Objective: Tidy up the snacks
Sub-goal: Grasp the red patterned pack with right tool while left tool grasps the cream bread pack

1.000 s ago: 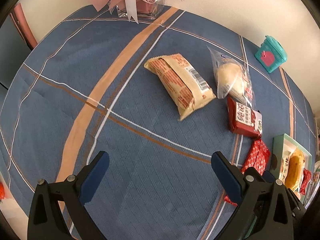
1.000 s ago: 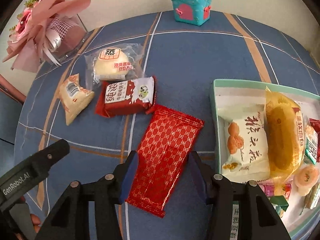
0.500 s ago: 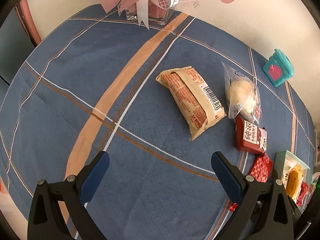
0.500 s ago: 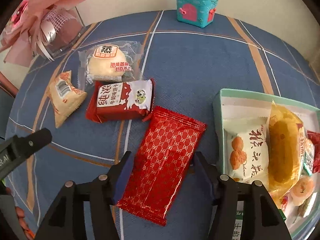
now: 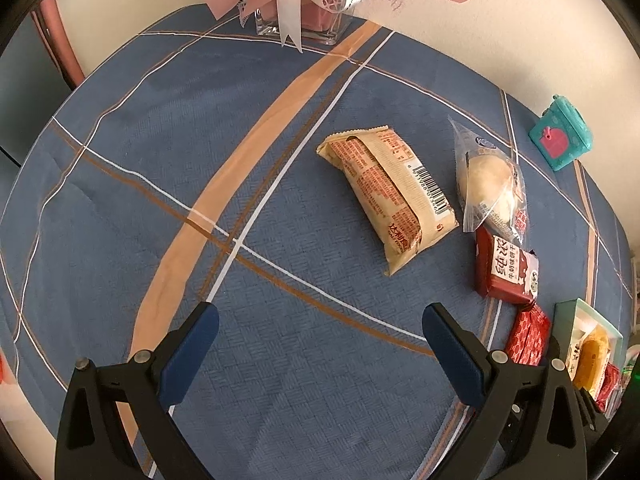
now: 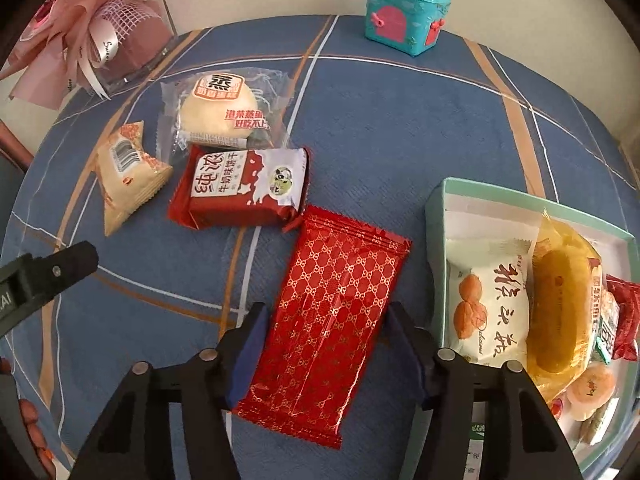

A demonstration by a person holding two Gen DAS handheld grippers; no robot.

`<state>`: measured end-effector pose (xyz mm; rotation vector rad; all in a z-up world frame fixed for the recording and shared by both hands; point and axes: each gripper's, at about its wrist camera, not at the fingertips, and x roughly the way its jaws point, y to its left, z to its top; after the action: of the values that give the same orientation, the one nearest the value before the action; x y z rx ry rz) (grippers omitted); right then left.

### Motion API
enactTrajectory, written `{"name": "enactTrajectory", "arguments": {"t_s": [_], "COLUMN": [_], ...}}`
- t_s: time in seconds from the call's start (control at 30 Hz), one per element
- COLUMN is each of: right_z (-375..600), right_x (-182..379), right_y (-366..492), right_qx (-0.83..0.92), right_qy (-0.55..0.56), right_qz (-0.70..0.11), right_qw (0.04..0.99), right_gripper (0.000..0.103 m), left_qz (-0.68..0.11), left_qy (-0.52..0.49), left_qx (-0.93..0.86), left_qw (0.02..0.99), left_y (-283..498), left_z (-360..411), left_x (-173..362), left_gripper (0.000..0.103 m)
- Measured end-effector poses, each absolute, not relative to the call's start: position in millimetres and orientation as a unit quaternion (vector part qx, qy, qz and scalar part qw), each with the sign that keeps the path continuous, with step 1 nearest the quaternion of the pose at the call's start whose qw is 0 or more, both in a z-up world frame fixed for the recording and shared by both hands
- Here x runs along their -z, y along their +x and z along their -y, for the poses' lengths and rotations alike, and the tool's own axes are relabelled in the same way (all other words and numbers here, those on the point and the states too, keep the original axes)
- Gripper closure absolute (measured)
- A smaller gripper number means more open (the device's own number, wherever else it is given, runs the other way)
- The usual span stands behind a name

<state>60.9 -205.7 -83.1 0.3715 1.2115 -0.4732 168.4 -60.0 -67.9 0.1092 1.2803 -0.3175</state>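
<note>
My right gripper (image 6: pixel 326 350) is shut on a shiny red patterned packet (image 6: pixel 328 312), its blue pads against both long edges, just left of the mint-green box (image 6: pixel 436 208) that holds several snacks. A dark red milk-biscuit pack (image 6: pixel 240 188), a clear-wrapped white bun (image 6: pixel 220 112) and a beige bread pack (image 6: pixel 128 168) lie on the blue cloth further left. My left gripper (image 5: pixel 320 348) is open and empty over bare cloth, with the beige bread pack (image 5: pixel 388 196) ahead of it and to the right. The bun (image 5: pixel 488 180) and the biscuit pack (image 5: pixel 506 268) lie beyond.
A pink bouquet in a glass vase (image 5: pixel 300 20) stands at the table's far edge. A small teal toy chest (image 6: pixel 404 12) stands near the wall. The left gripper's arm (image 6: pixel 44 276) shows at the left of the right wrist view.
My right gripper has closed in on the red packet and moved forward along it. My left gripper has drawn back to the left, so the snacks sit further to its right.
</note>
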Motion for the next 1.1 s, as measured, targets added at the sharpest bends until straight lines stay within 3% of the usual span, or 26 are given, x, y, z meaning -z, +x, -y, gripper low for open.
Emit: {"name": "enactTrajectory", "arguments": {"t_s": [0.27, 0.67, 0.9, 1.0, 1.1], "right_z": [214, 242, 255, 257, 259], "right_x": [71, 23, 25, 30, 33], "right_y": [51, 43, 51, 62, 69], "right_qx": [0.209, 0.2, 0.199, 0.196, 0.191], "right_qy": [0.21, 0.249, 0.255, 0.253, 0.249], "right_qz": [-0.548, -0.493, -0.487, -0.487, -0.488], "right_qw": [0.782, 0.81, 0.811, 0.813, 0.815], "right_gripper": [0.055, 0.057, 0.057, 0.058, 0.058], "left_qz": [-0.595, -0.609, -0.624, -0.621, -0.626], "left_qy": [0.044, 0.025, -0.004, -0.011, -0.028], "left_qx": [0.15, 0.164, 0.164, 0.169, 0.168], "left_qw": [0.788, 0.775, 0.764, 0.765, 0.761], "left_y": [163, 179, 204, 213, 224], "left_z": [60, 77, 88, 98, 104], "left_x": [61, 60, 69, 70, 73], "left_gripper": [0.001, 0.002, 0.002, 0.003, 0.015]}}
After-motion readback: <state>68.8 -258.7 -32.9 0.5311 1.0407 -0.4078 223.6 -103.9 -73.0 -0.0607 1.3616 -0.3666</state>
